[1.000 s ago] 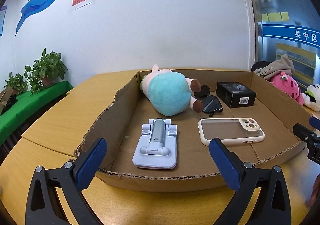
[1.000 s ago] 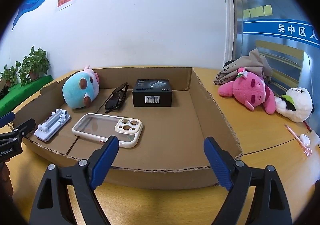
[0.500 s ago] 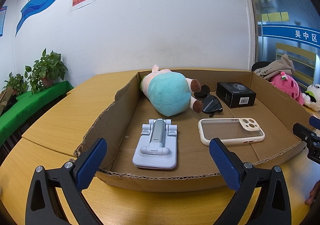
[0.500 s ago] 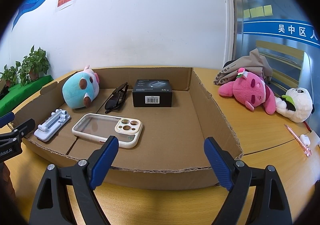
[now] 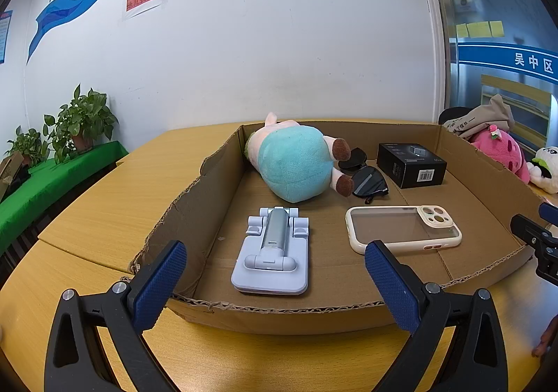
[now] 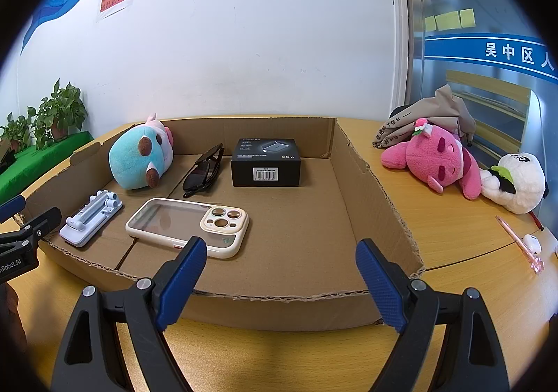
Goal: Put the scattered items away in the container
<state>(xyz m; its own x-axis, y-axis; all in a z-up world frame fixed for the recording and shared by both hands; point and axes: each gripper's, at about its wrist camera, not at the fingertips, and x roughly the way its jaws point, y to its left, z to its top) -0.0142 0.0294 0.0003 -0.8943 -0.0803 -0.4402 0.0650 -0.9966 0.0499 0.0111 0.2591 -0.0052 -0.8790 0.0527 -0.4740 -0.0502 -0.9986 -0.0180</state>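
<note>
— Cardboard tray (image 6: 362, 183), shallow and brown with torn rims, where does it stand?

— On the light wooden counter (image 5: 104, 204), just in front of both grippers. Behind it is a white wall with a blue stripe; potted plants (image 5: 76, 120) stand on a green-covered ledge at the left.

— What lies inside?

— A turquoise plush toy (image 5: 296, 162), black sunglasses (image 6: 204, 172), a black box with a barcode (image 6: 266, 162), a cream phone case (image 6: 188, 226) and a pale lilac folding phone stand (image 5: 272, 252). The right part of the tray floor is bare.

— And the jaws?

— The left gripper (image 5: 275, 277) and the right gripper (image 6: 277, 280) both have the jaws wide apart, holding nothing, near the tray's front rim.

— Does one view show more?

— Yes, only the right view shows fully the pink plush (image 6: 436, 158), the white panda plush (image 6: 516, 183) and a pink pen (image 6: 519, 245) on the counter outside the tray.
</note>
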